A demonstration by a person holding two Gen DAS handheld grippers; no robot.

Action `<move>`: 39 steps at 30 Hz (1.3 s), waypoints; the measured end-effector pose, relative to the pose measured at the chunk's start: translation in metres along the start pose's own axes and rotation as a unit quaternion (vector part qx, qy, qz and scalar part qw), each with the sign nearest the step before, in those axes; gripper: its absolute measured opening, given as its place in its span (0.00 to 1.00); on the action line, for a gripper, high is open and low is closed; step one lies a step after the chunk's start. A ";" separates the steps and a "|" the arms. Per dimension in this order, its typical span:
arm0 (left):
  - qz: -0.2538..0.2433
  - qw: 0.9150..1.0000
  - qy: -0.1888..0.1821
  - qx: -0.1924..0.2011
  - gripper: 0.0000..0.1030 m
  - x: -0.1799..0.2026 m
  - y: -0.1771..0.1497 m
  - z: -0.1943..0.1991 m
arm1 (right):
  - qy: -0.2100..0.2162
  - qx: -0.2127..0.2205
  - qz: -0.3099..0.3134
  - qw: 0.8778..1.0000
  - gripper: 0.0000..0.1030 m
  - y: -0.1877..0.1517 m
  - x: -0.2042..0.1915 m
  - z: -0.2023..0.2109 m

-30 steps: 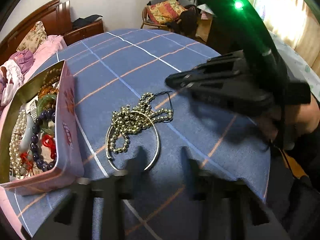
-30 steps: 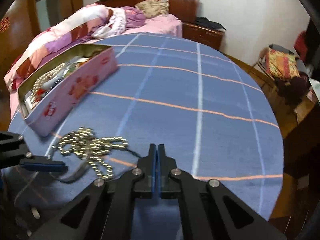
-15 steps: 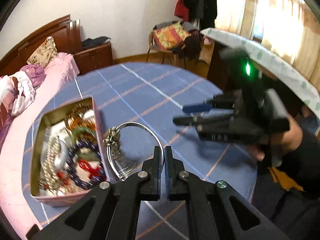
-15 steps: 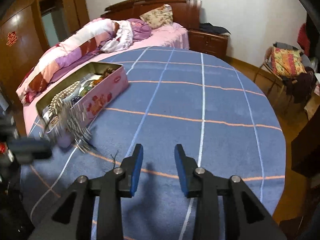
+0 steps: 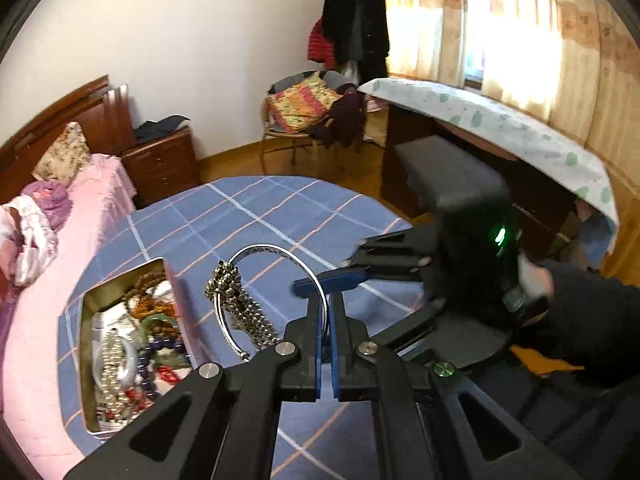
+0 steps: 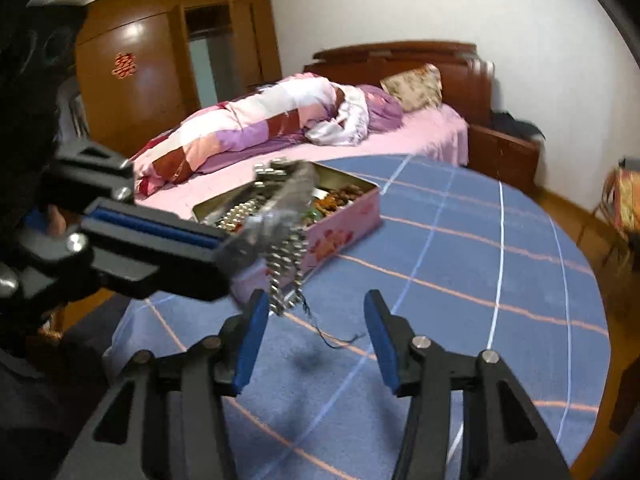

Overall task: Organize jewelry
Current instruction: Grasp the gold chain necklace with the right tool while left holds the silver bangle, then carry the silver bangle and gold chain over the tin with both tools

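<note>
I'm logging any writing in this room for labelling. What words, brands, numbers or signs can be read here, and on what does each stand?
"囍": a red double-happiness sign on the wardrobe door.
Pink tin: red printed motifs on its side, too blurred to read.
Bangle: dark marks along its band, too small to read.
Nothing else legible.

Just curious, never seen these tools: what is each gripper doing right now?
Left gripper: shut on the silver bangle, bead chain dangling from it.
Right gripper: open, jaws just opening, nothing between them.
</note>
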State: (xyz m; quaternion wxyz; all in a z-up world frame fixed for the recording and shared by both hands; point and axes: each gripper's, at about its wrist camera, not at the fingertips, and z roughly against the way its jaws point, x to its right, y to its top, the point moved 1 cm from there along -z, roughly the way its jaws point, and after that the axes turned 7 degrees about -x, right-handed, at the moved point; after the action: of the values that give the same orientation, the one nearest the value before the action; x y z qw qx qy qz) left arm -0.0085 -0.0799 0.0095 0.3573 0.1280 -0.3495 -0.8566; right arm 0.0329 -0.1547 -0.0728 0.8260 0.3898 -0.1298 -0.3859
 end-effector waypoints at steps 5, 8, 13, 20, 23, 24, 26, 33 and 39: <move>-0.013 1.000 -0.020 0.005 0.02 0.014 0.002 0.010 | 0.005 0.039 -0.001 0.999 0.52 0.004 -0.001 0.005; -0.018 0.999 -0.033 0.010 0.02 0.020 0.003 0.016 | 0.008 0.063 0.007 0.998 0.51 0.010 -0.005 0.010; -0.008 1.000 0.008 0.012 0.02 0.014 0.003 0.011 | -0.002 0.048 0.023 0.999 0.12 0.014 -0.020 0.006; 0.046 0.996 0.077 -0.002 0.02 -0.022 -0.010 -0.008 | -0.049 -0.022 0.000 0.999 0.11 -0.002 -0.009 -0.004; 0.052 0.995 0.083 -0.006 0.02 -0.029 -0.013 -0.010 | -0.065 -0.039 -0.026 0.997 0.11 -0.007 0.009 -0.006; 0.051 0.995 0.085 -0.005 0.02 -0.028 -0.014 -0.010 | -0.068 -0.039 -0.034 0.996 0.11 -0.007 0.013 -0.005; 0.051 0.995 0.090 -0.001 0.02 -0.030 -0.013 -0.006 | -0.073 -0.039 -0.047 0.995 0.11 -0.003 0.021 0.000; 0.096 0.986 0.134 0.006 0.02 -0.071 -0.014 0.010 | -0.091 -0.024 -0.039 0.995 0.11 0.038 0.019 0.012; 0.125 0.978 0.167 -0.002 0.02 -0.100 -0.019 0.013 | -0.090 -0.017 -0.001 0.996 0.11 0.077 -0.004 0.001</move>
State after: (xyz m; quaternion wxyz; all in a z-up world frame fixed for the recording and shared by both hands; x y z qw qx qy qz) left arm 0.0469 0.0066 0.0031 0.5156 0.2239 -0.2961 -0.7723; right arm 0.0709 -0.1223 -0.0145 0.8170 0.3395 -0.1968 -0.4225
